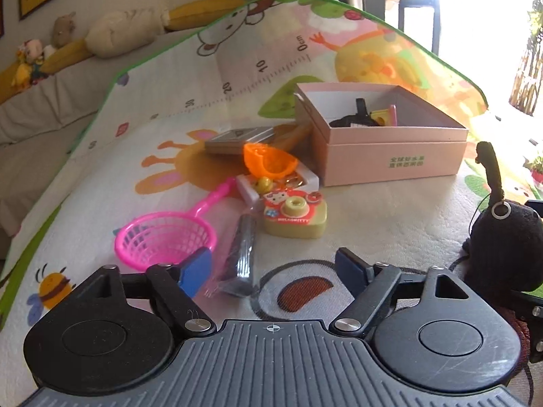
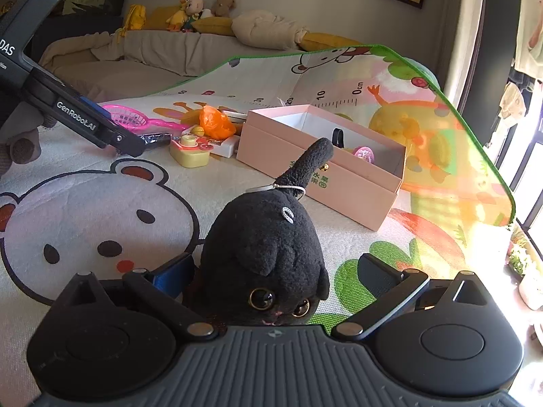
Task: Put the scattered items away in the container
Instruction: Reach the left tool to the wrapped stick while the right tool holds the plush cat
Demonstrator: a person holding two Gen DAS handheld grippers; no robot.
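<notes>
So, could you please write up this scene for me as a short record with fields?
surface: cartoon play mat
container: pink box, open, a few items inside
still outside: pink net scoop, orange toy, yellow toy camera, dark wrapped packet
left gripper: open, nothing between the jaws, packet just ahead
right gripper: open wide around black plush cat, pads not visibly pressing
</notes>
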